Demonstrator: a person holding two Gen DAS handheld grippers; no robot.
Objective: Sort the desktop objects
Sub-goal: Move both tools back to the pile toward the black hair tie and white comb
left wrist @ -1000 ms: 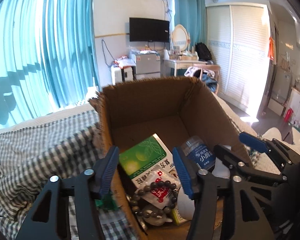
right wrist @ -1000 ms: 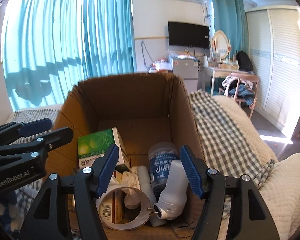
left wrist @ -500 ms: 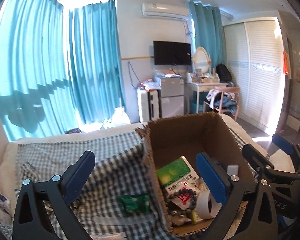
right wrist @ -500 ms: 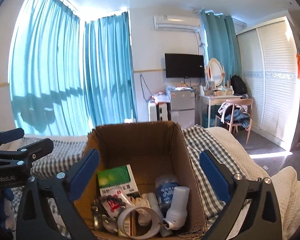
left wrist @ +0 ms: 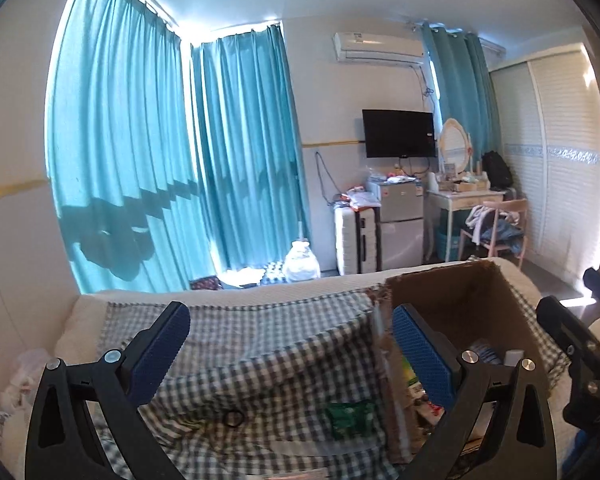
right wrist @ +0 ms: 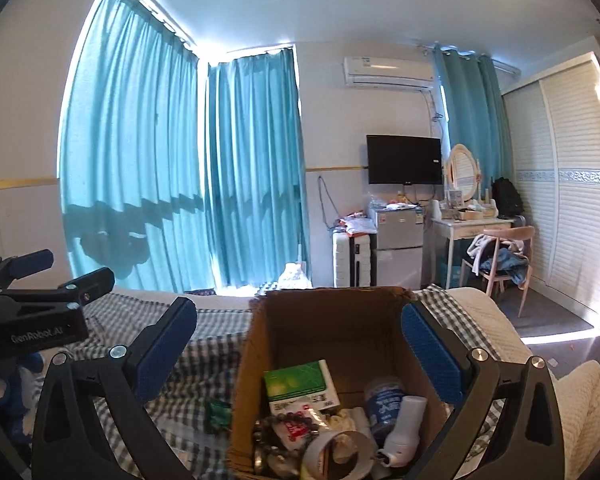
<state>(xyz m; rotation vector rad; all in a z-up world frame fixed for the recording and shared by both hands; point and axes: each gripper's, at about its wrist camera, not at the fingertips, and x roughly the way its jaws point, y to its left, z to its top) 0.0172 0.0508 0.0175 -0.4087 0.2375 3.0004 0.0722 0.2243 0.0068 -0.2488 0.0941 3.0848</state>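
An open cardboard box (right wrist: 340,324) stands on a checked cloth (left wrist: 268,344). It holds a green box (right wrist: 298,380), a bead bracelet, a tape roll (right wrist: 336,454), a blue-labelled bottle (right wrist: 382,398) and a white bottle (right wrist: 404,426). A small green packet (left wrist: 350,418) and a black ring (left wrist: 234,417) lie on the cloth left of the box (left wrist: 460,304). My left gripper (left wrist: 288,348) is open and empty above the cloth. My right gripper (right wrist: 300,348) is open and empty above the box.
The cloth covers a bed with a white quilt (right wrist: 496,344) on the right. Blue curtains (left wrist: 160,168), a TV (left wrist: 399,133), a small fridge (left wrist: 400,232), a dressing table and a chair (right wrist: 504,256) stand beyond the bed.
Both grippers have risen and pulled back from the box and opened wide. The left one has swung left over the cloth.
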